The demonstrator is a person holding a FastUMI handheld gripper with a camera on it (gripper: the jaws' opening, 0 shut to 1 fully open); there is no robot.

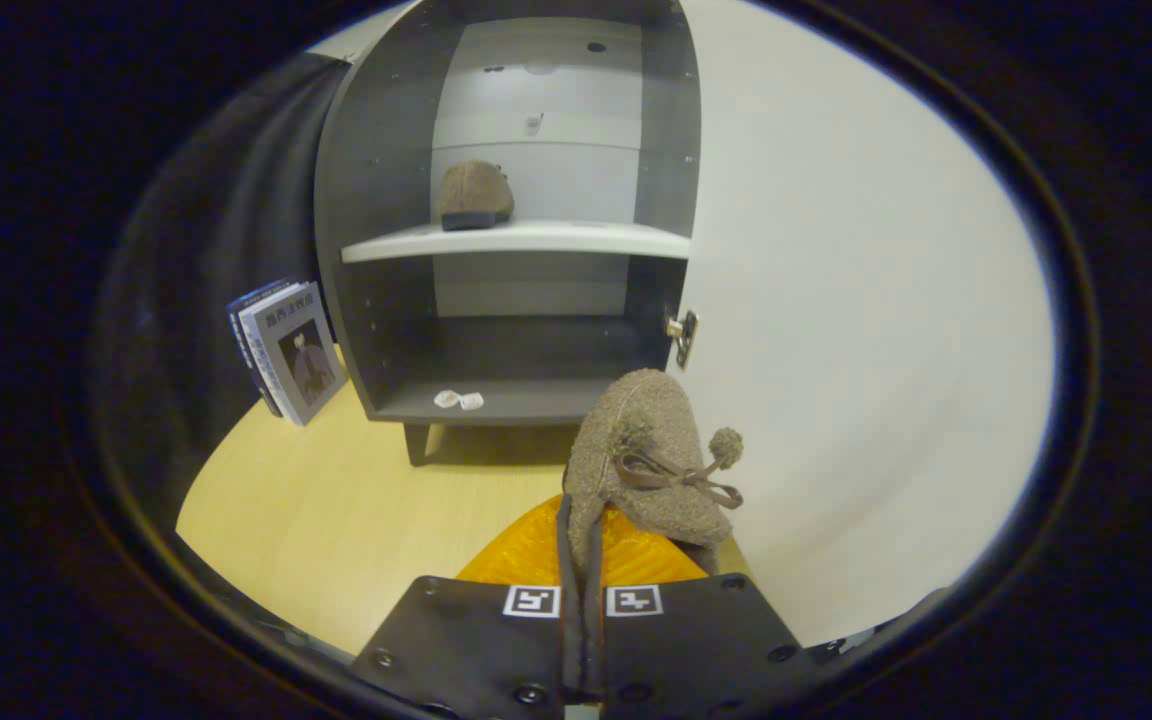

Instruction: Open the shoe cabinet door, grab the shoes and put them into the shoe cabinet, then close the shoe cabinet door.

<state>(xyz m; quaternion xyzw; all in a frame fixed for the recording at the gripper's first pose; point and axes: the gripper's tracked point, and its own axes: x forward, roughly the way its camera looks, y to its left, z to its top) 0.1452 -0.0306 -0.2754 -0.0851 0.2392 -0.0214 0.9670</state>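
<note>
Already well along: gripper (581, 545) clamping the fuzzy brown pom-pom shoe (651, 470) by its heel edge, carrying it just ahead of the open grey cabinet (376, 200), white door (836, 300) swung aside, matching shoe (474, 195) sitting on the white shelf (556, 240); remaining: shelving this one, closing up

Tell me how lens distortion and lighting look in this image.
Gripper view: fisheye bends the shoe cabinet sides into curves; its upper compartment is brightly lit, the lower one shadowed; the tool, shut on a fuzzy brown shoe, looks sharp.
</note>
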